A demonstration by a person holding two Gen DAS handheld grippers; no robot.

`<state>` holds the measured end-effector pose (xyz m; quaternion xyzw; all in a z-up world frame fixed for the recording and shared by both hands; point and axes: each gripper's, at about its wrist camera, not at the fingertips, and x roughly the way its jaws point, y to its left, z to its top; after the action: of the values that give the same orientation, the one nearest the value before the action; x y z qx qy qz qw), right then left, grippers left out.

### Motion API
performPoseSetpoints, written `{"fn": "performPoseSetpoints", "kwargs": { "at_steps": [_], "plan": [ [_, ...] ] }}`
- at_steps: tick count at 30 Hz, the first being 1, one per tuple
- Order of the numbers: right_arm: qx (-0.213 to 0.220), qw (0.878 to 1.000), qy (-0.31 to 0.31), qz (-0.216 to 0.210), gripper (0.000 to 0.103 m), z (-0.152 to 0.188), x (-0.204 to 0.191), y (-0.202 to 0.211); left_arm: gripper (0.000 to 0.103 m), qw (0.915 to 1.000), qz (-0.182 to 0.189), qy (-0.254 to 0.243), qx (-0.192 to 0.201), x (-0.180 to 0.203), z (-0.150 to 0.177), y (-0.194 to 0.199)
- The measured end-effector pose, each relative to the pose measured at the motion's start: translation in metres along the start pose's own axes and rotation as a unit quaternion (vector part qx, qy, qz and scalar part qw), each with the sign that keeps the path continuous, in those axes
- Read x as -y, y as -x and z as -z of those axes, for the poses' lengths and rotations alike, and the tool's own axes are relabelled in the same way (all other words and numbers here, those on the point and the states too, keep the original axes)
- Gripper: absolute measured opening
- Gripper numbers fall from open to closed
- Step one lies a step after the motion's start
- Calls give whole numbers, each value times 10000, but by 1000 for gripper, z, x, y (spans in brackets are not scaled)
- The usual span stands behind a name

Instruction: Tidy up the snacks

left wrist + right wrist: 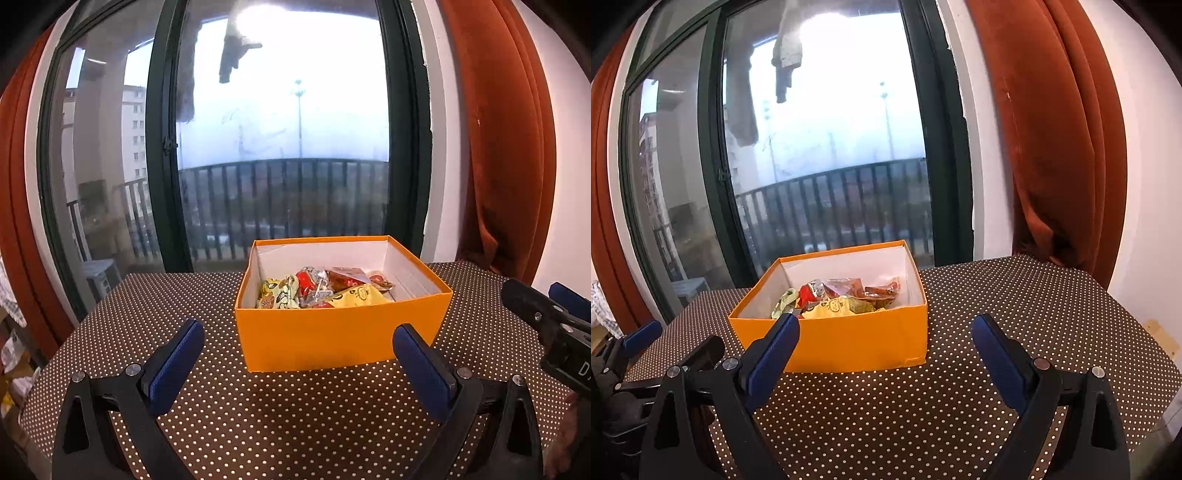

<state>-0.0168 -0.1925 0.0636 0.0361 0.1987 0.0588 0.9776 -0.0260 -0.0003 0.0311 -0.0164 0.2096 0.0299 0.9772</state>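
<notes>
Orange cardboard box (332,336) standing open on a brown tablecloth with white polka dots (192,306), near the far edge by the glass balcony door (280,147). Inside, a heap of snack packets (321,290) against the white lining: yellow wrappers printed with cartoon faces, red and brown ones between, none outside the box on the cloth. Left gripper (298,349) held low over the table just short of the box's near wall, jaws spread wide, blue pads (177,365) clear of everything, nothing between them. Right gripper (885,343) likewise gaping wide and empty, its left pad (774,354) overlapping the box's near left corner in that view; contact there impossible to judge. Rust-red curtain (506,147) hanging at the right of the door, railing (280,199) beyond the glass.
</notes>
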Motion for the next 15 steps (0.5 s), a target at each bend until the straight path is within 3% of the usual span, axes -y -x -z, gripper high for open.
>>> {"fn": "performPoseSetpoints", "kwargs": {
  "at_steps": [15],
  "plan": [
    [-64,9999,73,-77,96,1,-6,0,103,10000,69,57,13,-1,0,-1]
  ]
}}
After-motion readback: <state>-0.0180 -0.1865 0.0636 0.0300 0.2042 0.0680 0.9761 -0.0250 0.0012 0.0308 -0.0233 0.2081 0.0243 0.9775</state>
